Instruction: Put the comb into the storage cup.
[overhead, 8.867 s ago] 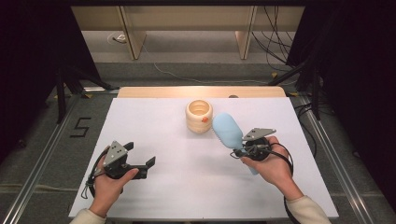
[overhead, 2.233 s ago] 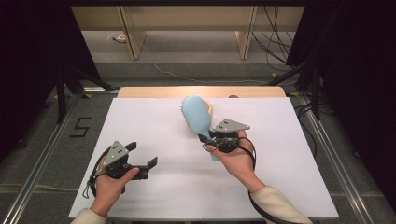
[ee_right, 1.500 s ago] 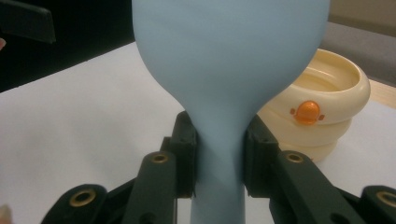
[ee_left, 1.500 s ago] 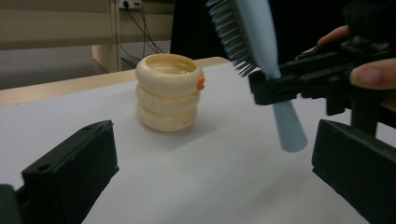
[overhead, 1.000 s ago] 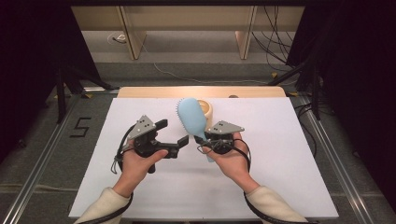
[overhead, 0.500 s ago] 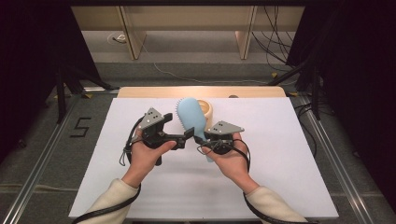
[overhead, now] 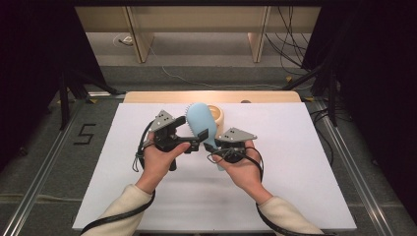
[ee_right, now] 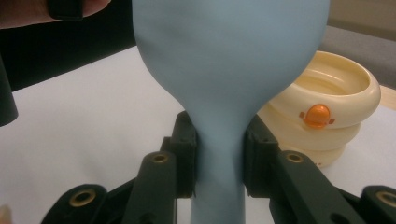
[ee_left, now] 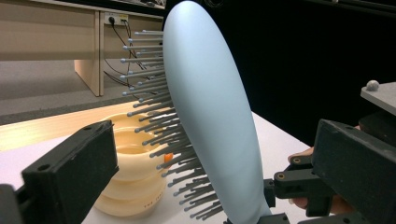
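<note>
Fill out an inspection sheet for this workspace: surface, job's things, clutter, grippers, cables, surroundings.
Surface: white table, wooden strip at its far edge.
Job's things: light blue hairbrush held upright, bristles towards the cream ringed pot behind it.
Clutter: nothing seen.
Grippers: right gripper clamped on the brush's neck; left gripper open, jaws either side of the brush head, not pressing.
Cables: one trails from each gripper; more lie on the floor beyond.
Surroundings: dark curtains, wooden furniture legs, a floor mark "5".

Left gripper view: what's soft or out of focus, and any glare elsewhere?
Left gripper view: the left gripper's own black jaws are soft at the frame edges, while the hairbrush and its bristles are sharp. Right gripper view: the brush neck is crisp, the cream bowl slightly soft. High view: even light, no glare on the white table, surroundings dark.
</note>
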Demonstrator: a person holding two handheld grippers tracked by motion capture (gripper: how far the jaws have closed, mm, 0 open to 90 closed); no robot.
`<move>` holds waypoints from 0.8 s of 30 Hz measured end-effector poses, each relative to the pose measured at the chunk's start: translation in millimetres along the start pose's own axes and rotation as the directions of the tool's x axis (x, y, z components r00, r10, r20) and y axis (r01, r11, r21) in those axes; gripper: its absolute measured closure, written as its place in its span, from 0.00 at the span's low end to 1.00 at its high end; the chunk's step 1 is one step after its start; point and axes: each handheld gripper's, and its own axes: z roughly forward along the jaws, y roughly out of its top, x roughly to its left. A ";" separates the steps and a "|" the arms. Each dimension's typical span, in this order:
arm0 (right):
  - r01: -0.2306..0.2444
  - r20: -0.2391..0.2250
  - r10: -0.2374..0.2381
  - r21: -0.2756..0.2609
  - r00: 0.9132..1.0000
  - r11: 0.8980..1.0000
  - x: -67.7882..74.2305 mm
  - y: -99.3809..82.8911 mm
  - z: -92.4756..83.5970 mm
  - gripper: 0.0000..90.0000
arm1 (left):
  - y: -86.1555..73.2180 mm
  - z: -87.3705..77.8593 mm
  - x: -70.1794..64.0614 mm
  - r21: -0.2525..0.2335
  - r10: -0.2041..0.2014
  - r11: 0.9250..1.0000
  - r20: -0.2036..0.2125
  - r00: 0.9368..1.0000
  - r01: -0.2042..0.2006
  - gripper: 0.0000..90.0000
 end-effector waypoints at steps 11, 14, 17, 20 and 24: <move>0.006 -0.002 -0.006 -0.004 1.000 1.000 2.6 -0.1 0.2 0.78 | -1.7 6.6 0.0 -0.005 -0.012 1.000 0.034 0.999 0.013 0.05; 0.008 -0.001 -0.008 -0.004 1.000 1.000 2.7 -0.2 0.4 0.78 | -1.9 7.1 -0.6 -0.010 -0.016 1.000 0.038 0.999 0.017 0.08; 0.009 0.000 -0.009 -0.005 1.000 1.000 2.9 0.0 0.2 0.78 | -1.7 7.4 -0.8 -0.013 -0.023 1.000 0.038 0.999 0.023 0.10; 0.012 0.002 -0.012 -0.007 1.000 1.000 3.2 0.0 0.2 0.78 | -1.4 7.4 -0.8 -0.018 -0.034 0.999 0.035 0.999 0.035 0.17; 0.016 0.004 -0.015 -0.006 1.000 1.000 3.4 -0.5 1.0 0.78 | -0.9 7.4 0.3 -0.018 -0.055 0.998 0.022 0.998 0.055 0.19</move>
